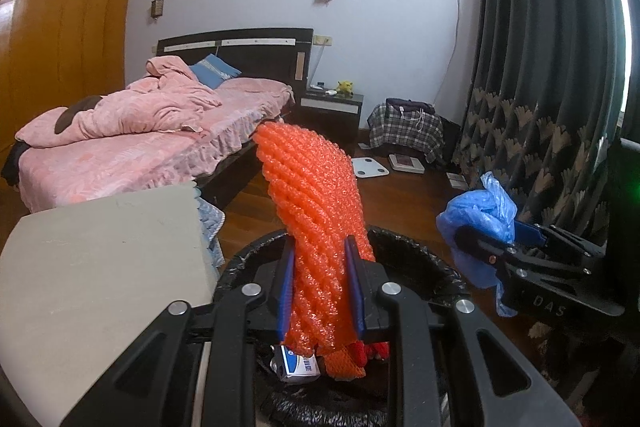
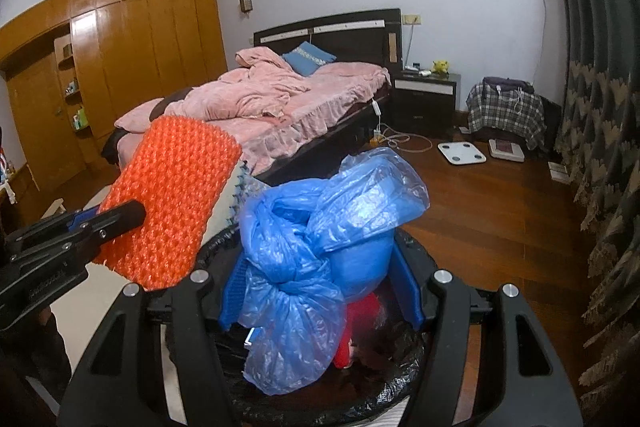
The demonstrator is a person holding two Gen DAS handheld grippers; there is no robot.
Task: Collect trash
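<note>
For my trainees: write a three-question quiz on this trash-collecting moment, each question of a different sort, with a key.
1. True or false: the left gripper holds an orange foam net.
2. What does the right gripper hold? A) white scale B) knotted blue plastic bag C) blue pillow
3. Fill in: both grippers are above a bin lined with a ___ bag.

Key: 1 true; 2 B; 3 black.
</note>
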